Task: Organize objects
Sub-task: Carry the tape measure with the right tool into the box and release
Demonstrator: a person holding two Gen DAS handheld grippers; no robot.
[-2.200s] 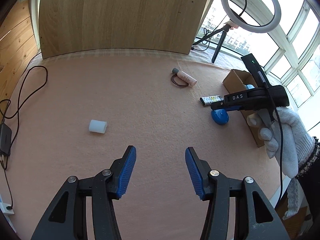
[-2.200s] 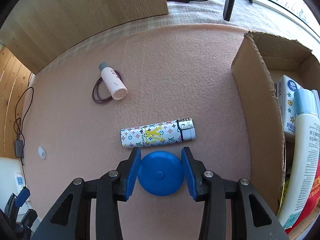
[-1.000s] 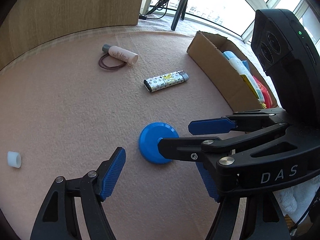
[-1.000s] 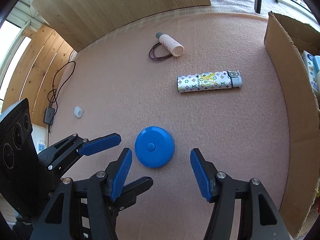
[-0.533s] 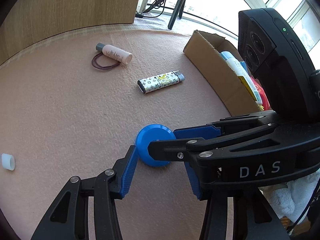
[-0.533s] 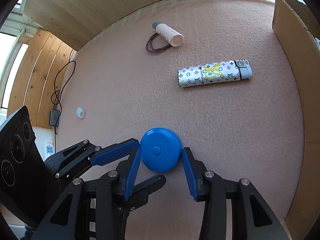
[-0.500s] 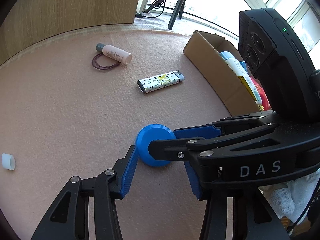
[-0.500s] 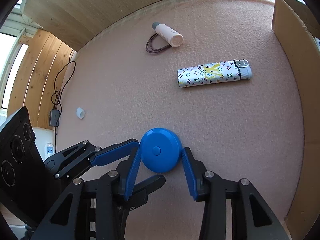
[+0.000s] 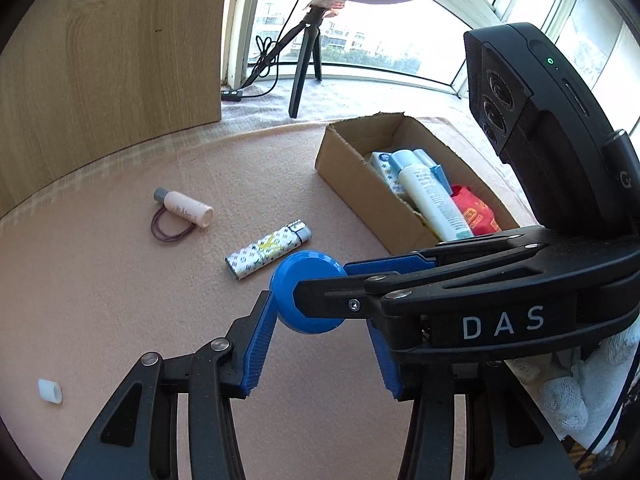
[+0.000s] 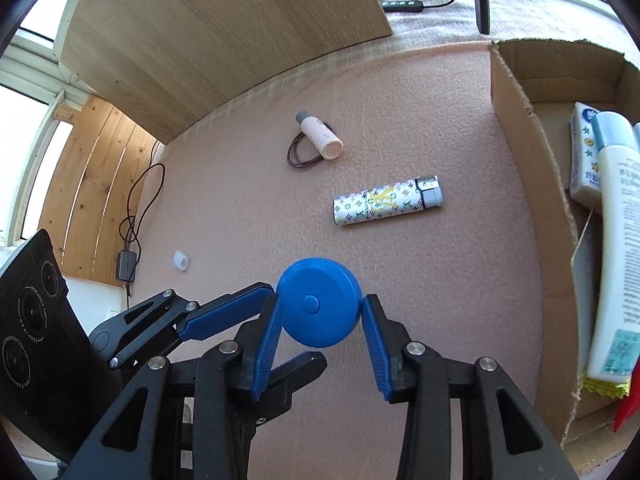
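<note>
Blue pads of both grippers, right gripper (image 10: 320, 320) and left gripper (image 9: 320, 344), clamp the round blue plastic disc (image 10: 318, 302) from crossing directions, beside the open cardboard box (image 9: 360, 184).

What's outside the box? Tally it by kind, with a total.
disc: 1
lighter: 1
bottle: 1
hair-tie bundle: 1
white tube: 1
Total: 5
</note>
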